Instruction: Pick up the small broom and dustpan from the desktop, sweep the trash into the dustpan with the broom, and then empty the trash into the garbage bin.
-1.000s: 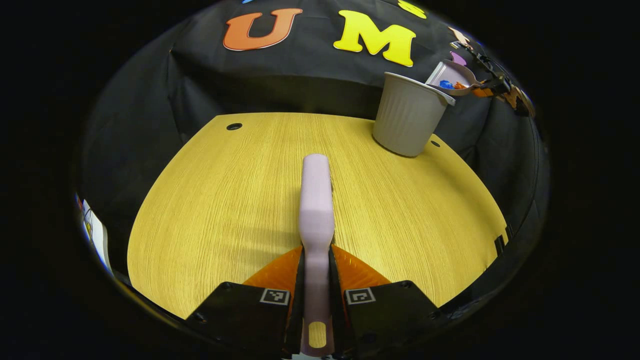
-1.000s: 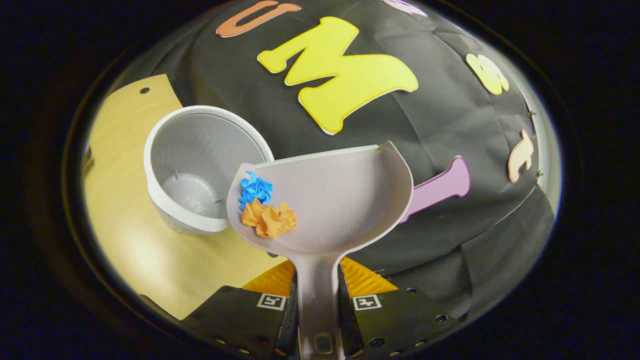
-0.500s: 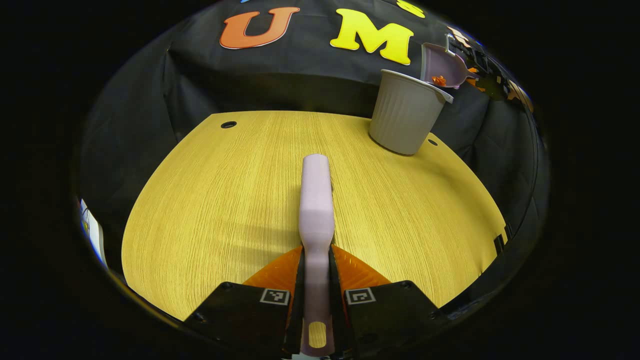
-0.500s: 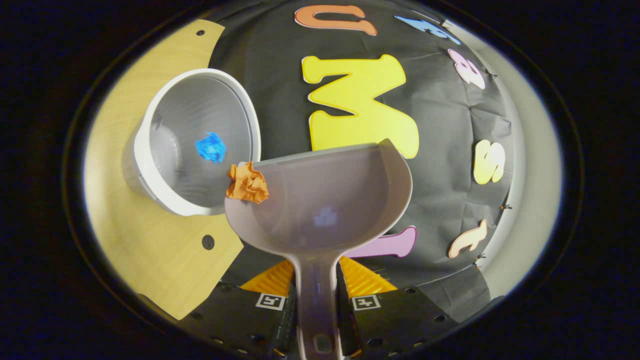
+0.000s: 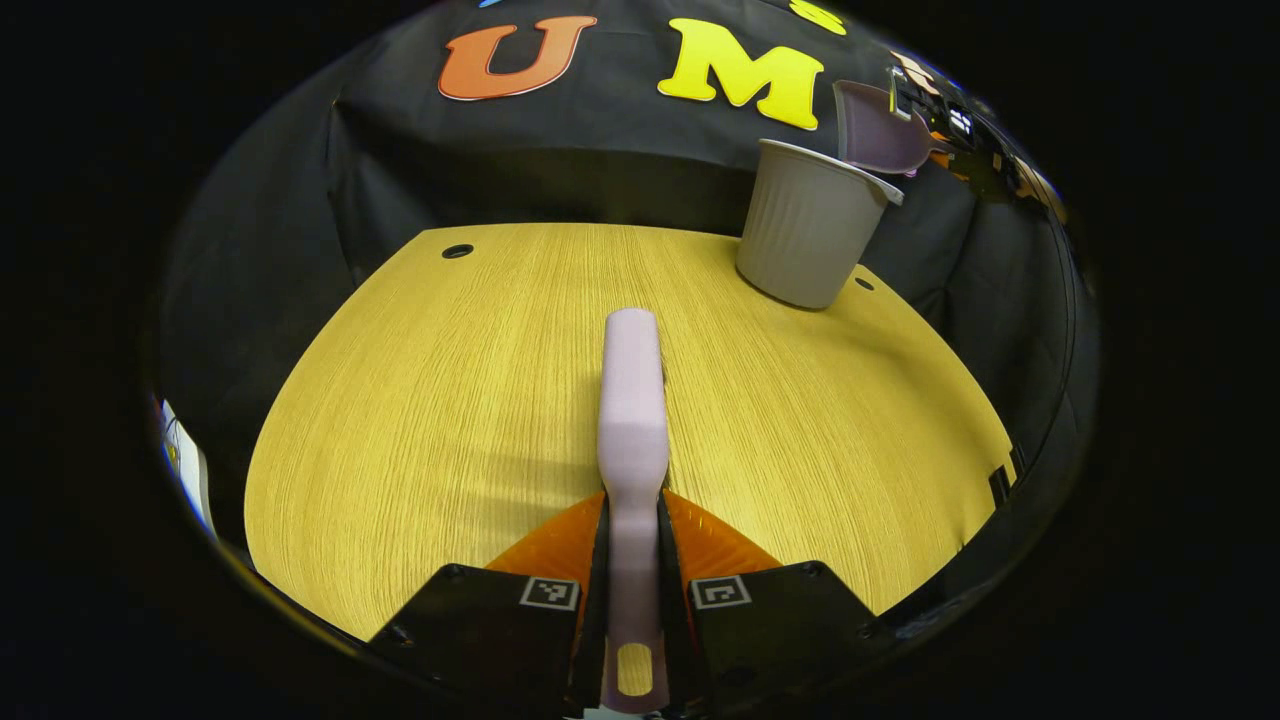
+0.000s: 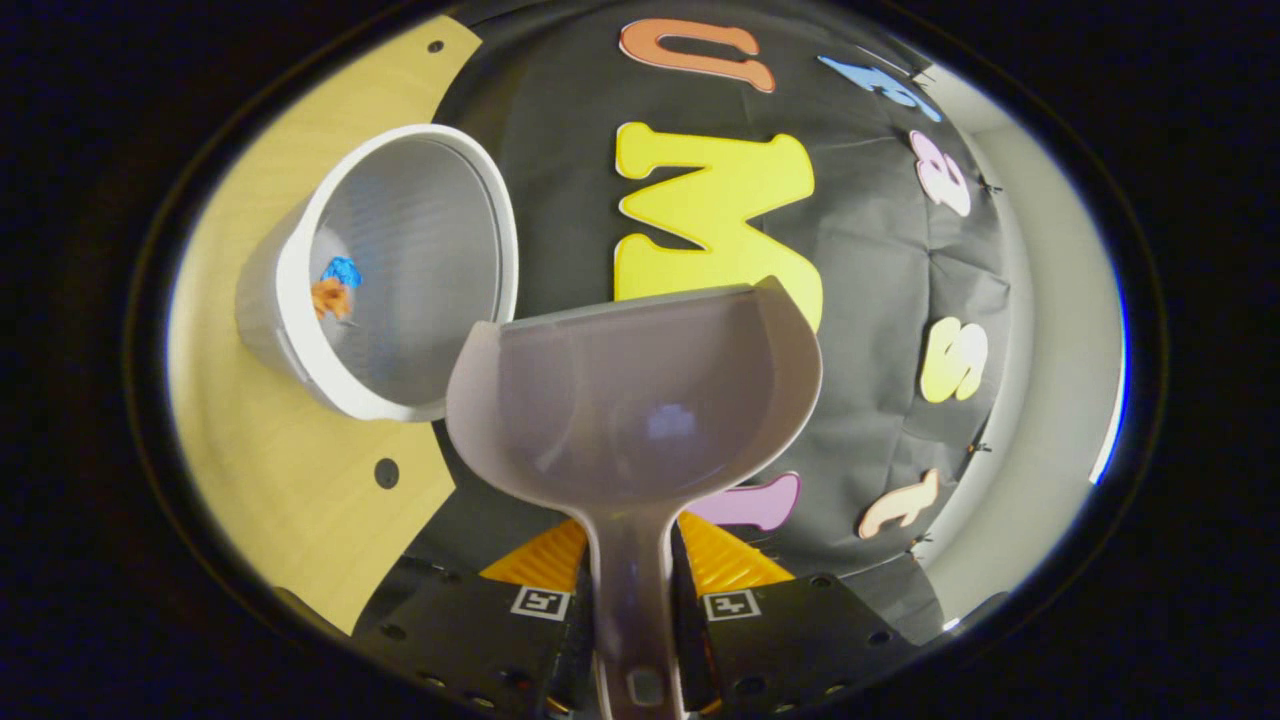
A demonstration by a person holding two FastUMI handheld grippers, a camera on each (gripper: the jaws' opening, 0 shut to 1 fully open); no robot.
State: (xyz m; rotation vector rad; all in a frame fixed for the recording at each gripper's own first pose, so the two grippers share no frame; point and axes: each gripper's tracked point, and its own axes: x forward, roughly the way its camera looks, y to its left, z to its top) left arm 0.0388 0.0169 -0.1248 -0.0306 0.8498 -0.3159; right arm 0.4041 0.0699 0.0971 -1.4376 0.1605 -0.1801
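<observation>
Dustpan [image 6: 635, 400] sits in my right claw [image 6: 635, 610], pinched tight by its smooth handle, tipped by the round ribbed bin [image 6: 395, 270]. Its scoop is bare. Crumpled blue and orange paper [image 6: 333, 288] lies in the bin. My left claw [image 5: 632, 600] squeezes the broom [image 5: 632, 420] handle over the wood-grain surface [image 5: 450, 400].

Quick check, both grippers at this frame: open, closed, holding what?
Left gripper: closed on the broom handle, held over the desktop.
Right gripper: closed on the dustpan handle; pan empty, tilted beside the garbage bin.
</observation>
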